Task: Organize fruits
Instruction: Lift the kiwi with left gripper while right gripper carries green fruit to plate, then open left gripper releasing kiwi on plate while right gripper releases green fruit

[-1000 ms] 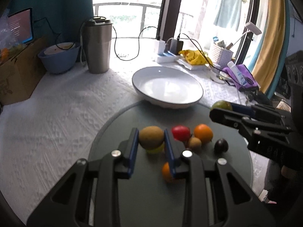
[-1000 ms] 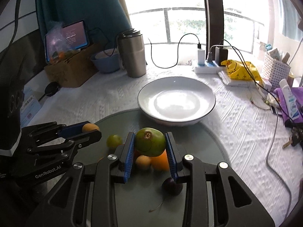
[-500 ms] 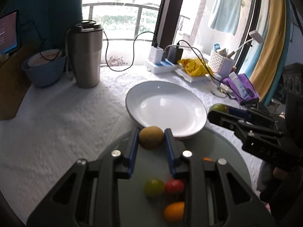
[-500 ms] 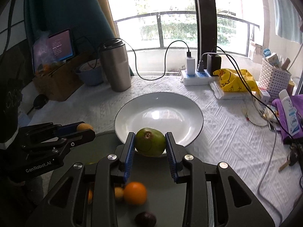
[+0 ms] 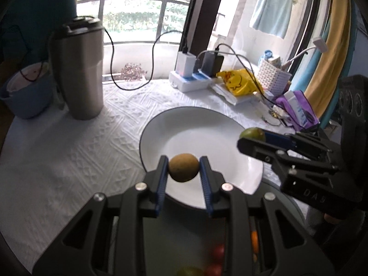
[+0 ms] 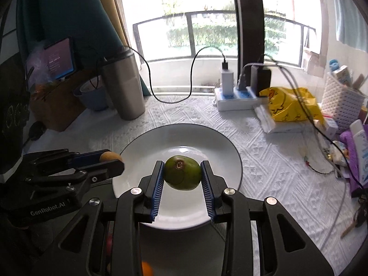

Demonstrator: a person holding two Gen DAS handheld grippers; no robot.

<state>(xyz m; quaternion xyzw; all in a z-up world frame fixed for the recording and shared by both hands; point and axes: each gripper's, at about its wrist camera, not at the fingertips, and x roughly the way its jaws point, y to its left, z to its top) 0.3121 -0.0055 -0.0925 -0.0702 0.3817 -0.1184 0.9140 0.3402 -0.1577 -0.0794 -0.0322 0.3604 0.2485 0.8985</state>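
My left gripper (image 5: 184, 169) is shut on a brown kiwi (image 5: 183, 167) and holds it over the near left rim of the white plate (image 5: 214, 126). My right gripper (image 6: 182, 174) is shut on a green fruit (image 6: 182, 176) and holds it above the middle of the white plate (image 6: 214, 142). In the left wrist view the right gripper and the green fruit (image 5: 251, 133) hang over the plate's right side. In the right wrist view the left gripper and the kiwi (image 6: 110, 156) sit at the plate's left edge. The plate holds nothing.
Several small fruits (image 5: 217, 250) lie on the dark round mat (image 5: 184, 241) close under the grippers. A steel tumbler (image 5: 79, 69) and blue bowl (image 5: 25, 92) stand far left. A power strip (image 6: 237, 101), cables, yellow bag (image 6: 289, 104) and white basket (image 6: 342, 101) crowd the far right.
Both grippers have moved forward from over the dark mat to over the white plate, each still holding its fruit. The loose fruits have dropped to the bottom of both views.
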